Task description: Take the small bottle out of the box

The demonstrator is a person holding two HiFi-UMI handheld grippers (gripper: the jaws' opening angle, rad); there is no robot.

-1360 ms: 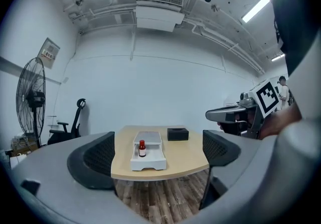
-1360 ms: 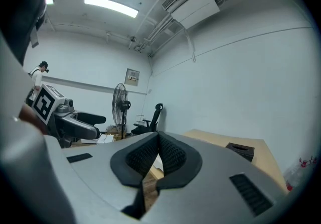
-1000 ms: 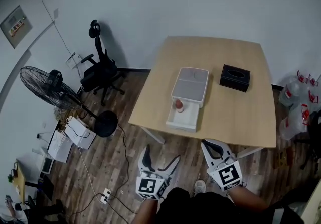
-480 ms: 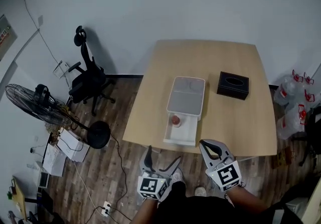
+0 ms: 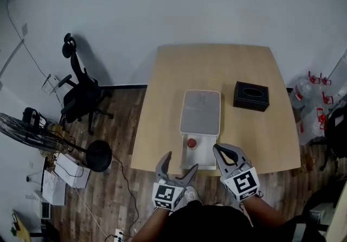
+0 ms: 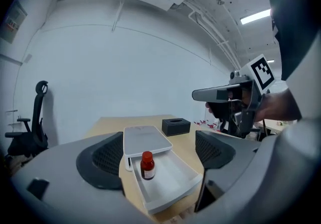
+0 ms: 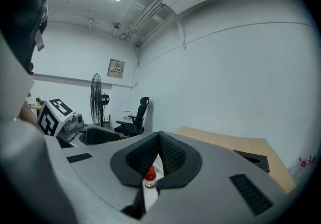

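A small brown bottle with a red cap [image 5: 191,143] stands upright in the pulled-out drawer [image 5: 205,155] of a white box [image 5: 200,112] on the wooden table [image 5: 162,105]. In the left gripper view the bottle [image 6: 147,164] is in the drawer's left half [image 6: 170,180], ahead of the jaws. My left gripper [image 5: 180,162] hovers at the table's near edge, short of the drawer; its jaws are closing with nothing between them. My right gripper [image 5: 218,150] is shut and empty, just right of the drawer front. Below its closed pads [image 7: 159,150] the bottle [image 7: 150,178] shows.
A black tissue box [image 5: 251,96] sits on the table to the right of the white box. An office chair [image 5: 78,94] and a floor fan [image 5: 32,129] stand left of the table. Water jugs [image 5: 309,105] lie on the floor at the right.
The table and box have come nearer, and both grippers now reach the table's near edge by the drawer. The left jaws have narrowed a little.
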